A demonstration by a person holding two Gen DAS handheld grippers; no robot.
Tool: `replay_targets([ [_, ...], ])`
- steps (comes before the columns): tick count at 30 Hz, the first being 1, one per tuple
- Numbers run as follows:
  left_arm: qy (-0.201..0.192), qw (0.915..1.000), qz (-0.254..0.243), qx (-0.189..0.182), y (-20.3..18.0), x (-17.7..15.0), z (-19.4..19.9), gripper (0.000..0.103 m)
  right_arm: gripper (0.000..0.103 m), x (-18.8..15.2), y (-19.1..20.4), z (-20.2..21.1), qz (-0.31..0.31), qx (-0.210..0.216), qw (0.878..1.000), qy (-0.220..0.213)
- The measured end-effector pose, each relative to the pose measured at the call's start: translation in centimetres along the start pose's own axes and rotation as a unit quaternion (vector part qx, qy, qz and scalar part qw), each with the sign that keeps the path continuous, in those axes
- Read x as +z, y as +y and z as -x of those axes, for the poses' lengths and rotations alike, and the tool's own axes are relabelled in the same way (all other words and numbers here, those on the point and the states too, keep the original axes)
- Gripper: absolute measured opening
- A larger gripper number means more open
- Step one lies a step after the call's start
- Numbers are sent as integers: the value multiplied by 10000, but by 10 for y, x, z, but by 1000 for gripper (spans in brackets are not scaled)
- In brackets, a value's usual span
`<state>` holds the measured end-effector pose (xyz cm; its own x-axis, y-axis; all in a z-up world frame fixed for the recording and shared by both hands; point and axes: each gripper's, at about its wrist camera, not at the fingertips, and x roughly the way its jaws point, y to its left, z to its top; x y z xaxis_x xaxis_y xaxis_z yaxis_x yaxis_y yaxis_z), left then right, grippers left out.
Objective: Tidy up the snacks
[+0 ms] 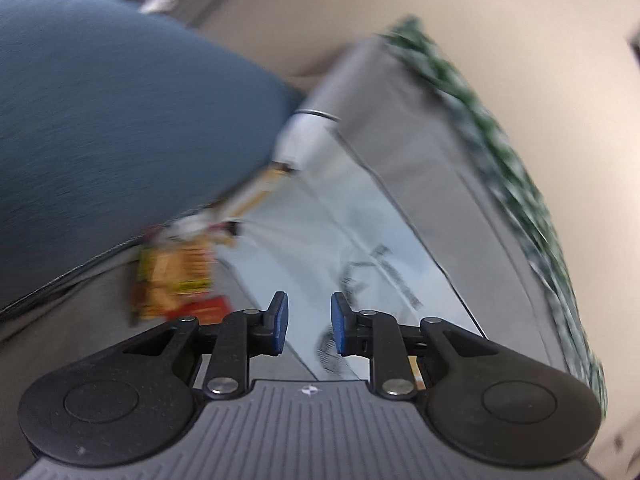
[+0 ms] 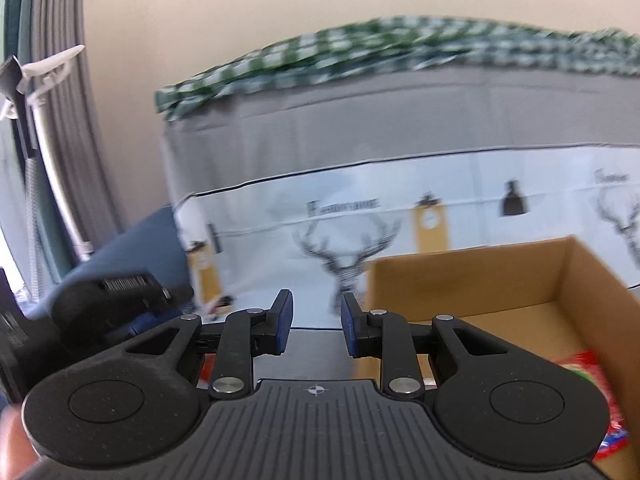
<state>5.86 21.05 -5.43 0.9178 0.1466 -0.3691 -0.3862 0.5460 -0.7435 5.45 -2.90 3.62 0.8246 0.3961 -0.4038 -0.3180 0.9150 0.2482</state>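
Looking along the left gripper [image 1: 305, 322] in its wrist view: jaws narrowly parted, blue pads [image 1: 282, 322] facing each other with nothing between them. Blurred by motion beyond: a white cloth with a stag print [image 1: 360, 240] over the surface, a yellow and red snack packet [image 1: 176, 280] lying near the cloth's left edge, just past the left jaw. Above that, a large dark blue shape [image 1: 120, 120], too smeared to name. At the far side, a grey panel [image 1: 420, 140] topped with green checked fabric [image 1: 500, 140]. Turning to the right wrist view: right gripper [image 2: 316, 322] with jaws likewise narrowly parted and holding nothing. An open cardboard box [image 2: 560, 280] standing on the stag cloth [image 2: 348, 256] at the right, a red snack packet [image 2: 608, 408] inside it at the near right corner, partly hidden behind the gripper body. Left of the jaws, a dark device with a barcode label [image 2: 124, 282], blurred. Green checked fabric [image 2: 360, 52] along the top of the grey panel [image 2: 360, 128] behind.
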Motion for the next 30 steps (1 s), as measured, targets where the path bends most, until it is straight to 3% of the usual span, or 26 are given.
replay_targets([
  [4, -124, 9964, 570, 617, 30, 6, -3, 24, 29, 23, 15, -36, -224, 372, 9973, 599],
  [9, -50, 9894, 1018, 1039, 55, 9, -12, 26, 31, 31, 32, -101, -585, 490, 9859, 1488],
  [11, -56, 9862, 1126, 1211, 62, 9, -15, 30, 40, 27, 40, -135, -643, 490, 9782, 1912],
  [14, -100, 9808, 1255, 1490, 73, 10, -19, 44, 53, 14, 49, -181, -772, 534, 9638, 2495],
  [16, -198, 9788, 1128, 1701, 75, 11, -20, 53, 63, 4, 55, -209, -824, 529, 9542, 2825],
  [19, -293, 9793, 993, 1741, 76, 14, -21, 62, 69, -9, 67, -245, -800, 433, 9438, 3178],
  [23, -322, 9790, 762, 1863, 74, 15, -26, 63, 72, -24, 85, -281, -658, 402, 9298, 3599],
  [26, -204, 9795, 469, 1951, 72, 12, -35, 63, 74, -34, 104, -297, -240, 198, 9276, 3722],
  [27, -204, 9793, 372, 1979, 71, 11, -37, 63, 74, -37, 110, -299, -48, 144, 9291, 3695],
  [30, -240, 9806, 258, 1928, 69, 9, -43, 59, 60, -38, 119, -297, 351, -31, 9336, 3565],
])
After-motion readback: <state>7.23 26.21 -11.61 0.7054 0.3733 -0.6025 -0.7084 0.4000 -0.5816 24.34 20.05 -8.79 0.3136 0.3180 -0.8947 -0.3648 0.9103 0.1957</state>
